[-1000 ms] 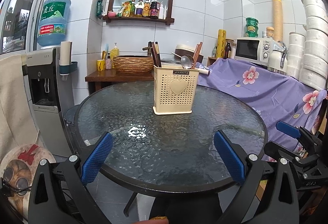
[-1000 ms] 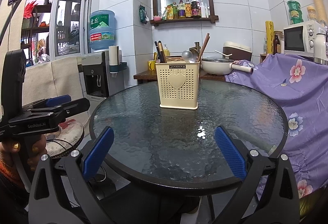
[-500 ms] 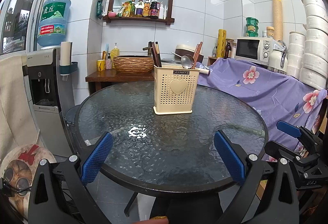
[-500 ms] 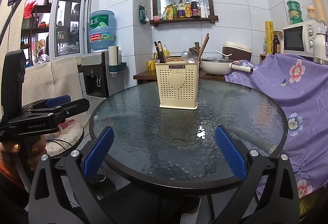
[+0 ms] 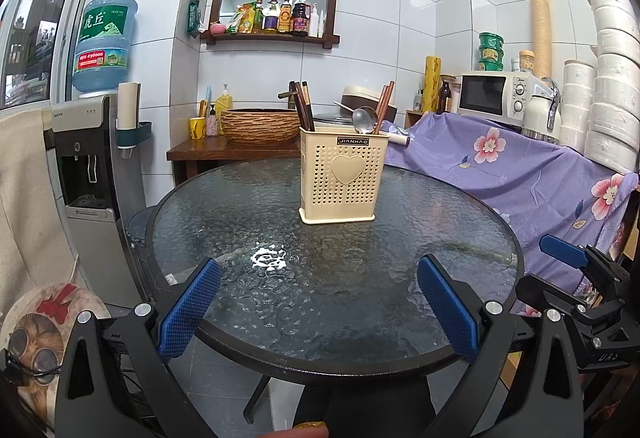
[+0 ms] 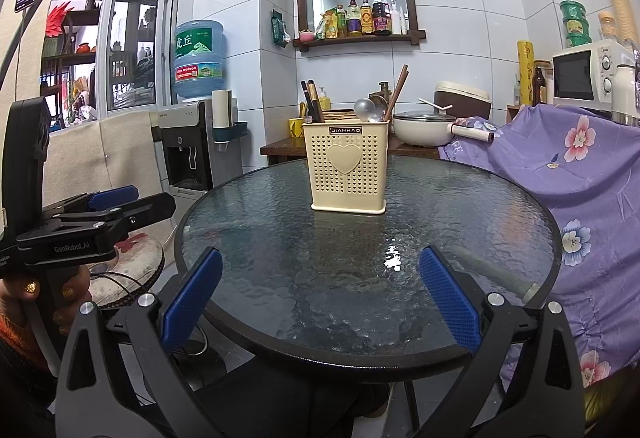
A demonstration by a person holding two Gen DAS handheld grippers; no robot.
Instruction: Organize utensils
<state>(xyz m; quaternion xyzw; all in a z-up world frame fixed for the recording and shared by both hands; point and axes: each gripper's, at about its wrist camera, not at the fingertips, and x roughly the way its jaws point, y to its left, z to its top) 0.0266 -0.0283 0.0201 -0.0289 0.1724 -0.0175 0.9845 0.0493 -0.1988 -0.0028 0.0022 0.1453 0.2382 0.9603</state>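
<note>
Cream perforated utensil holder [image 5: 339, 177] stands upright on the round glass table [image 5: 400, 298], toward the far half, roughly centred. Inside it: dark chopsticks [image 5: 303, 105] at the left end, a metal ladle [image 5: 362, 116] and brown chopsticks [image 5: 385, 101] at the right — all leaning, handles or tips above the rim.

Left gripper [image 5: 320, 308] held at the table's near edge, blue pads spread wide, nothing between them. Right gripper [image 6: 320, 304] likewise — fingers wide apart, empty, well short of the holder. Purple floral cloth [image 6: 580, 173] drapes beside the table on the right.
</note>
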